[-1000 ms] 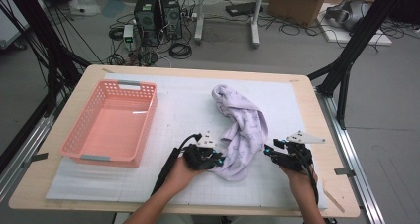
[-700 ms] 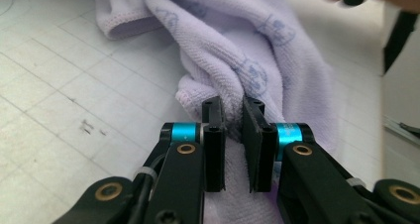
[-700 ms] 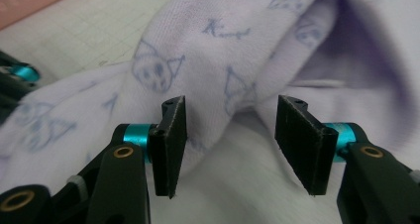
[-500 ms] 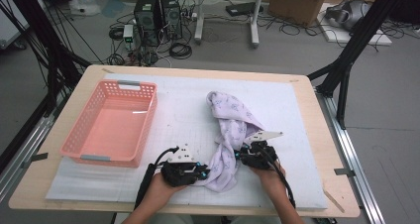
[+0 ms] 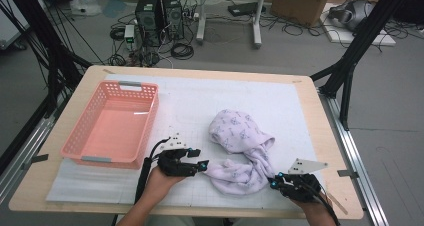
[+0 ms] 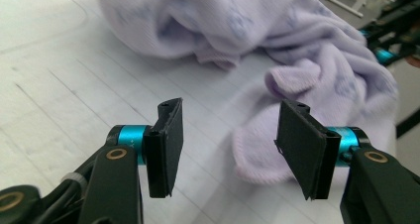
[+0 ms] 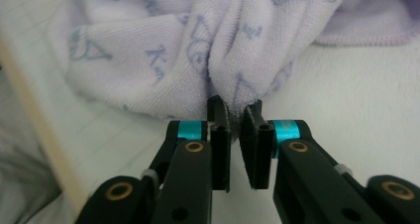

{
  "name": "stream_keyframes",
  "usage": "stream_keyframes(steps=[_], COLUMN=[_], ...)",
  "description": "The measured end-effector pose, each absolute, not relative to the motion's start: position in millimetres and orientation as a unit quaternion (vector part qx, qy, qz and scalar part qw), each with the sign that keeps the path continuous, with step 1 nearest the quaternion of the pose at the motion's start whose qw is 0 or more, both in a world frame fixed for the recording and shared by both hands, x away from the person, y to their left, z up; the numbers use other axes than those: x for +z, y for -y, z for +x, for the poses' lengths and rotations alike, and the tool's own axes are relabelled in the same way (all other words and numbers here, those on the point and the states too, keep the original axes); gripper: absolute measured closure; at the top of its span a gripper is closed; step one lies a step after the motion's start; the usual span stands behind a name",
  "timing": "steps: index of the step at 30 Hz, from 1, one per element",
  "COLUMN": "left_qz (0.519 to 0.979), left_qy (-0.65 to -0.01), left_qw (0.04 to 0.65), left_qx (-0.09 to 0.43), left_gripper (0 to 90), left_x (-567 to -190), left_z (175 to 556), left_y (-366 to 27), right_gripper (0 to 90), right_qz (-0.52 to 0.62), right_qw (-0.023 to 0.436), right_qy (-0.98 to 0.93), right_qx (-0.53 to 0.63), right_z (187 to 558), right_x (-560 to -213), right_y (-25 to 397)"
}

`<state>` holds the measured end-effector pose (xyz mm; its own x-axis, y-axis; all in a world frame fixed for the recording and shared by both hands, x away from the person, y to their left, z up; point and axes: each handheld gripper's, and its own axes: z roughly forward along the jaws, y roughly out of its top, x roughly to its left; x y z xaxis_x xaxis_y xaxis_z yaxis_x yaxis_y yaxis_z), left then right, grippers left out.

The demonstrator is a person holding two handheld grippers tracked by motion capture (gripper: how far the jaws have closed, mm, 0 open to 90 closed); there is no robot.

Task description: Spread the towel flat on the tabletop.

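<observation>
A lavender printed cloth [image 5: 235, 136] lies crumpled on the white mat, right of centre. Its lower end runs toward the near edge. My left gripper [image 5: 202, 166] sits at the cloth's near-left end with its jaws wide open. In the left gripper view the cloth [image 6: 317, 75] lies just beyond my left gripper [image 6: 230, 110], one folded edge reaching in by the right jaw. My right gripper [image 5: 275, 180] is at the cloth's near-right corner. In the right gripper view my right gripper [image 7: 234, 107] is pinched on a fold of the cloth [image 7: 163, 50].
An empty pink basket [image 5: 154, 117] stands on the left half of the table. The table's near wooden edge [image 5: 215, 213] runs just behind both hands. A black frame leg [image 5: 345, 81] stands past the right edge.
My right gripper has moved right and toward the near edge, dragging the cloth's lower end with it. The cloth is lower and more spread. My left gripper stayed at the cloth's left end.
</observation>
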<state>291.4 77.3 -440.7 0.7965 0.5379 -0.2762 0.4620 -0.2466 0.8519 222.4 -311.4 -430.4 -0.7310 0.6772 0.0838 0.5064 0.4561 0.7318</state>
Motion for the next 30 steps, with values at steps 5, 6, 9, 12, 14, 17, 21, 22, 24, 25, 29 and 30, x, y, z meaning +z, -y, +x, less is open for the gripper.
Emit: stream_keyframes(steps=[5, 6, 9, 12, 14, 17, 21, 22, 24, 25, 29, 30], left_qz=[0.780, 0.774, 0.774, 0.771, 0.768, 0.768, 0.767, 0.765, 0.764, 0.765, 0.765, 0.765], left_qy=[-0.320, -0.321, -0.319, -0.317, -0.318, -0.317, -0.321, -0.323, -0.324, -0.324, -0.325, -0.326], left_qw=[0.535, 0.541, 0.543, 0.547, 0.550, 0.550, 0.548, 0.550, 0.550, 0.549, 0.547, 0.546], left_qx=[0.063, 0.069, 0.074, 0.079, 0.082, 0.087, 0.091, 0.092, 0.092, 0.092, 0.094, 0.096], left_gripper=[42.4, 40.9, 39.0, 37.9, 37.7, 37.7, 37.8, 37.8, 38.1, 38.3, 38.6, 38.6], left_x=[-437.7, -437.1, -437.0, -437.4, -437.5, -437.1, -437.9, -438.0, -438.2, -438.3, -438.7, -438.6], left_z=[300.5, 301.2, 301.6, 302.2, 302.3, 302.7, 304.1, 304.1, 303.9, 303.9, 303.9, 304.3], left_y=[-77.7, -79.5, -81.3, -83.7, -84.6, -87.1, -90.6, -90.8, -91.4, -91.7, -91.6, -92.7], right_gripper=[51.5, 45.7, 38.7, 25.9, 24.2, 20.8, 28.3, 35.8, 46.7, 48.3, 56.6, 62.8], right_qz=[0.376, 0.394, 0.408, 0.435, 0.437, 0.446, 0.460, 0.461, 0.461, 0.460, 0.446, 0.436], right_qw=[0.152, 0.177, 0.197, 0.204, 0.198, 0.185, 0.161, 0.151, 0.141, 0.132, 0.093, 0.100], right_qy=[-0.810, -0.791, -0.778, -0.763, -0.763, -0.777, -0.786, -0.788, -0.790, -0.794, -0.817, -0.825], right_qx=[0.423, 0.433, 0.436, 0.434, 0.433, 0.404, 0.381, 0.379, 0.379, 0.373, 0.354, 0.347], right_z=[229.3, 241.7, 258.8, 300.3, 310.5, 339.1, 371.9, 376.9, 385.8, 390.0, 402.1, 401.7], right_x=[-413.1, -405.1, -399.6, -396.1, -396.9, -401.2, -411.0, -413.0, -418.3, -421.5, -437.1, -437.1], right_y=[321.8, 326.4, 329.2, 327.7, 325.8, 317.7, 306.0, 304.0, 300.2, 297.7, 282.5, 278.8])
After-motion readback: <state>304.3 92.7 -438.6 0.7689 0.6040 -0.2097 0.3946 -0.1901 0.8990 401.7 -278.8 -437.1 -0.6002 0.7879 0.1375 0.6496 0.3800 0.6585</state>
